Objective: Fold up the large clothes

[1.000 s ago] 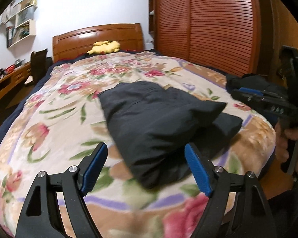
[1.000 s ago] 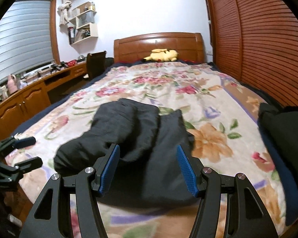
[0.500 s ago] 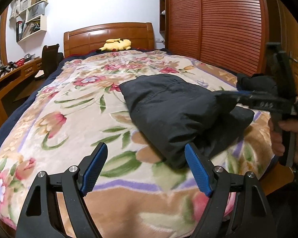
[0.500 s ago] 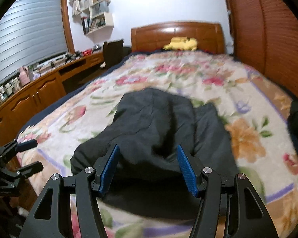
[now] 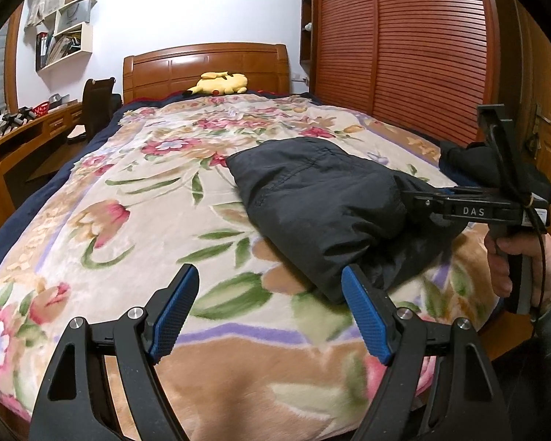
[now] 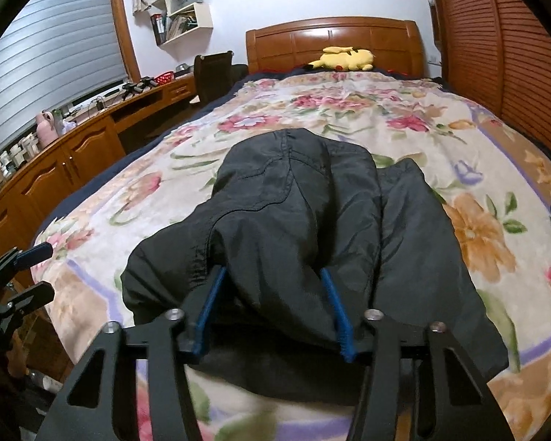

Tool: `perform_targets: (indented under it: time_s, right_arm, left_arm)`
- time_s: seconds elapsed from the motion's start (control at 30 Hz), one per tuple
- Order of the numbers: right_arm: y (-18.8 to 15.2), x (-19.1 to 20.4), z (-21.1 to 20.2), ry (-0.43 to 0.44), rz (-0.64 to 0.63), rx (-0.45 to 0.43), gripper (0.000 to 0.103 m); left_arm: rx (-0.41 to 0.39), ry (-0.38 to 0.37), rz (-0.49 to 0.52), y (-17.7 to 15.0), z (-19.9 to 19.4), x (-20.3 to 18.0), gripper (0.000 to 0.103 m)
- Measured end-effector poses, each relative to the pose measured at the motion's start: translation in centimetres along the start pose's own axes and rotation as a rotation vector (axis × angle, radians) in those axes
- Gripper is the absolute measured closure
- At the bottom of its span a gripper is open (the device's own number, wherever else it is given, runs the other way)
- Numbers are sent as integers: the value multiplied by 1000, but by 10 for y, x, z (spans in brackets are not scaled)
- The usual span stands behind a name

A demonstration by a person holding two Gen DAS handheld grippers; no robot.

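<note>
**Right jaws closing on the near fold; left jaws wide and off to the side**

The dark jacket (image 6: 297, 228) lies bundled on the floral blanket (image 5: 136, 220) near the foot of the bed, its long axis running away from the person toward the headboard (image 6: 334, 40). A puffy upper fold, seemingly a hood or sleeve end, sits on top of a flatter layer that spreads out to the right.

The right gripper (image 6: 273, 308) is the nearer one: the jacket lies straight ahead of it, and the near end of that upper fold bulges between its blue pads (image 6: 334, 305). Its jaws are closing, about half open, and the cloth fills the gap; whether the pads already press on it is hard to tell, though they look to be at the fabric's flanks.

The left gripper (image 5: 272, 316) hangs over bare blanket, jaws wide with nothing between them. From it the jacket lies ahead and to the right, its near corner just beside the right-hand pad (image 5: 367, 316).

Judging by this, the next lift belongs to the right hand, carrying the near end along the jacket's length.
</note>
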State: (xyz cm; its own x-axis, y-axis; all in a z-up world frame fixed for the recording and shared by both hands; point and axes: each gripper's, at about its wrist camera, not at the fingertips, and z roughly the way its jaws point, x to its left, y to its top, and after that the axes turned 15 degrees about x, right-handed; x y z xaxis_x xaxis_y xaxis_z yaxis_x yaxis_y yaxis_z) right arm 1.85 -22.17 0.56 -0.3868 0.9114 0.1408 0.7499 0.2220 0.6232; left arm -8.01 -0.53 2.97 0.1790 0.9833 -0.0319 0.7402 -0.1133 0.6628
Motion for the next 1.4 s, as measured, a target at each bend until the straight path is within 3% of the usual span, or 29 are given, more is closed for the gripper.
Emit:
perform_targets:
  time_s: [0.13,0.2,0.4,0.67,0.8,1.0,1.2,1.3,1.4]
  right_arm:
    - [-8,4,-2,-1,-17,-7,82]
    - [-9,4,-2,-3,-26,-15,85]
    - [-16,7,-14,-12,-46,-68,90]
    - [-27,12,-45,-78,-53,-245,94]
    - [-44,-4,-63,-106,-11,-289,95]
    - [-68,-37,-77,-170,63,-264,95]
    - [-79,-47,-53,-170,72,-105,95]
    - [-83,-41,-52,-169,69,-97,95]
    - [-82,-41,-60,-170,83,-122,87]
  left_arm:
    - [0,0,1,0,0,0,22]
    - [1,1,1,0,0,0,22]
    - [1,0,2,0,0,0,22]
    - [12,-8,8,-2,6,-3,22]
    - [10,-12,18,-2,6,-8,22]
    - [2,-28,21,-1,5,-13,22]
    - [1,-41,20,1,9,-18,22]
    - [3,-43,20,1,10,-19,22]
    - [3,-42,25,1,10,-21,22]
